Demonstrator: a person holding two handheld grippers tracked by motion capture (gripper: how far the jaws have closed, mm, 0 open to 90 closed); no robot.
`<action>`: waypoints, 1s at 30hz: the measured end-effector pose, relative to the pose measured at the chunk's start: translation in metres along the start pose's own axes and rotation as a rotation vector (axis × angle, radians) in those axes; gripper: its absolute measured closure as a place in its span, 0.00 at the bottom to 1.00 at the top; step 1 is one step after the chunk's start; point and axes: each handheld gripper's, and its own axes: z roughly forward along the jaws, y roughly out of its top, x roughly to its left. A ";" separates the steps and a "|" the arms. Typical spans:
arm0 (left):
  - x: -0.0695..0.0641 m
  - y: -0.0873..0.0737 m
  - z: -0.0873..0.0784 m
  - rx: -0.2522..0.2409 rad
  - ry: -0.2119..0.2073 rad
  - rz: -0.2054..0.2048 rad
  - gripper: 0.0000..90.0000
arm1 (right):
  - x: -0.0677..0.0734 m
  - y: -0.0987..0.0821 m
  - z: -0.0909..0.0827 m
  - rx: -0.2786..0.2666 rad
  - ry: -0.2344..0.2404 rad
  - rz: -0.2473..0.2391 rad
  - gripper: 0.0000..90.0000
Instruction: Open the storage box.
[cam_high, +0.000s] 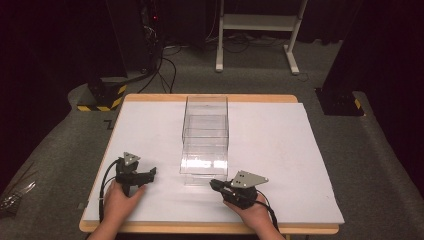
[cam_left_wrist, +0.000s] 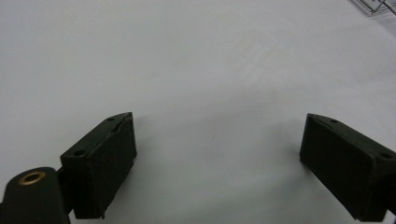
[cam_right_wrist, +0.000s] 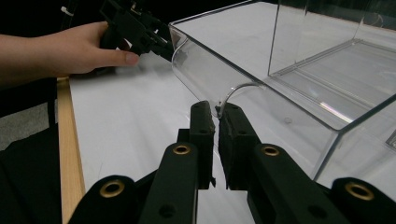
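A clear plastic box (cam_high: 205, 131) stands in the middle of the white-covered table (cam_high: 280, 150), its open front lip facing the person. My left gripper (cam_high: 152, 173) rests on the sheet left of the box. In the left gripper view this left gripper (cam_left_wrist: 217, 135) stands open over bare white sheet, with a corner of the box (cam_left_wrist: 373, 5) at top right. My right gripper (cam_high: 214, 184) lies just in front of the box's near right corner. Seen in its own view, the right gripper (cam_right_wrist: 217, 112) is shut with nothing in it, tips close to the box's curved front lip (cam_right_wrist: 201, 70).
The table's wooden front edge (cam_high: 200, 228) runs just behind both hands. In the right gripper view the other hand (cam_right_wrist: 70, 49) holds its gripper beyond the box's lip. Past the table are a white desk frame (cam_high: 260, 30), cables (cam_high: 165, 70) and black stands on grey carpet.
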 end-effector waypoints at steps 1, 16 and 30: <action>0.000 0.000 0.000 0.000 0.000 0.000 0.12 | 0.000 0.000 -0.001 -0.001 -0.001 -0.001 0.93; 0.000 0.000 0.000 0.000 0.000 0.000 0.12 | 0.004 -0.005 -0.008 -0.005 0.004 -0.016 0.91; 0.000 0.000 0.000 0.000 0.000 0.000 0.12 | 0.001 0.000 -0.021 -0.022 -0.026 -0.029 0.87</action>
